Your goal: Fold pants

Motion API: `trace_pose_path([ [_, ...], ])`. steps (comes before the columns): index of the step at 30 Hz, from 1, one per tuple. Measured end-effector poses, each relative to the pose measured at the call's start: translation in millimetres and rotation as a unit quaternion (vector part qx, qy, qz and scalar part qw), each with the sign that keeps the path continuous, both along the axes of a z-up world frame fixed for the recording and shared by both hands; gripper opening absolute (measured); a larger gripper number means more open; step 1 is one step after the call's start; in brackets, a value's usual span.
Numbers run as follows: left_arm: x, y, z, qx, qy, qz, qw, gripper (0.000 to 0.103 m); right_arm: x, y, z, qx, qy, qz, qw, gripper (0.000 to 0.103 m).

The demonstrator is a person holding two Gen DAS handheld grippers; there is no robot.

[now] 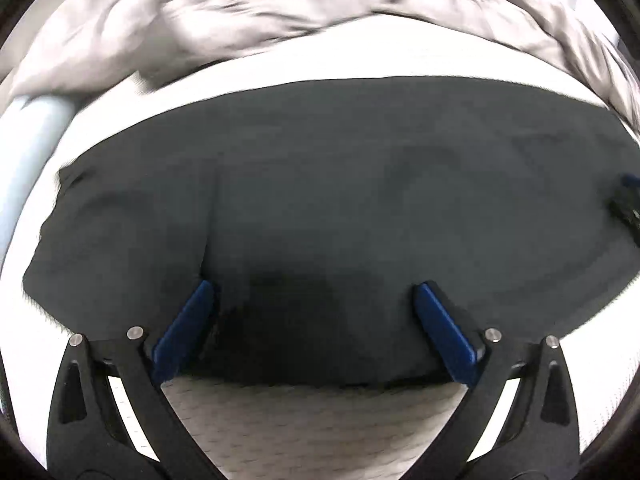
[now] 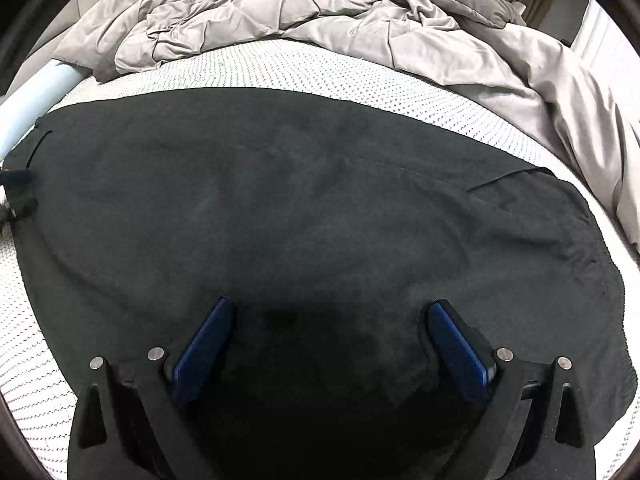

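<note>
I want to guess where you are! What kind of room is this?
Most likely a bedroom. The dark pants lie spread on a white mattress, and a rumpled grey comforter is bunched up behind them.

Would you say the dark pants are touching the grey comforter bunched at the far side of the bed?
Apart. The right wrist view shows a bare strip of white mattress between the pants and the comforter along the pants' whole far edge.

A crumpled comforter [image 2: 280,28] blocks the far side; bare mattress [image 2: 280,68] lies between it and the pants [image 2: 300,200].
</note>
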State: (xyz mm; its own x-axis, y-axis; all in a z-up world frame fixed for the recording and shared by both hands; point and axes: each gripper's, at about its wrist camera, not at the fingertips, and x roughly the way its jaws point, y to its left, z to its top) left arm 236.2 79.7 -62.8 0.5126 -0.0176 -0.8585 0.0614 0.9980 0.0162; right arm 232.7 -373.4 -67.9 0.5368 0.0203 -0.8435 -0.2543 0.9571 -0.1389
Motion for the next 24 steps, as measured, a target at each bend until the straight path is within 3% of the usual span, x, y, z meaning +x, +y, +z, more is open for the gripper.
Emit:
trace_pose_path([
  [2, -5, 4, 3, -0.003, -0.005, 0.000, 1.0000, 0.094, 1, 3, 0, -0.005, 0.002, -0.001, 1.000, 0.100],
  [4, -9, -5, 14, 0.005, -0.017, 0.002, 0.9998, 0.078, 2, 6, 2, -0.007, 0.003, -0.003, 1.000, 0.100],
  [6, -6, -17, 27, -0.039, -0.032, -0.020, 0.9985, 0.068, 3, 7, 9, 0.006, -0.001, -0.003, 1.000, 0.100],
  [8, 4, -35, 35, -0.067, -0.038, -0.036, 0.9964, 0.067, 2, 17, 17, 0.027, -0.011, 0.012, 0.999, 0.100],
  [12, 50, -60, 14, -0.028, -0.008, -0.039, 0.9988, 0.035, 15, 55, 17, 0.032, -0.012, 0.042, 0.999, 0.099],
  [16, 50, -44, 11, -0.033, -0.012, -0.033, 0.9988, 0.016, 25, 83, -1, -0.018, -0.003, 0.073, 0.997, 0.099],
  [18, 45, -19, 12, -0.020, -0.019, -0.009, 0.9996, 0.016, 22, 73, -1, -0.017, 0.000, 0.070, 0.997, 0.099],
  [20, 34, 1, 12, -0.030, -0.026, 0.008, 0.9992, 0.015, 19, 53, -2, -0.023, 0.010, 0.053, 0.998, 0.099],
  [24, 19, 11, 17, -0.031, -0.031, 0.025, 0.9987, 0.015, 15, 20, -1, -0.004, 0.029, 0.028, 0.999, 0.099],
])
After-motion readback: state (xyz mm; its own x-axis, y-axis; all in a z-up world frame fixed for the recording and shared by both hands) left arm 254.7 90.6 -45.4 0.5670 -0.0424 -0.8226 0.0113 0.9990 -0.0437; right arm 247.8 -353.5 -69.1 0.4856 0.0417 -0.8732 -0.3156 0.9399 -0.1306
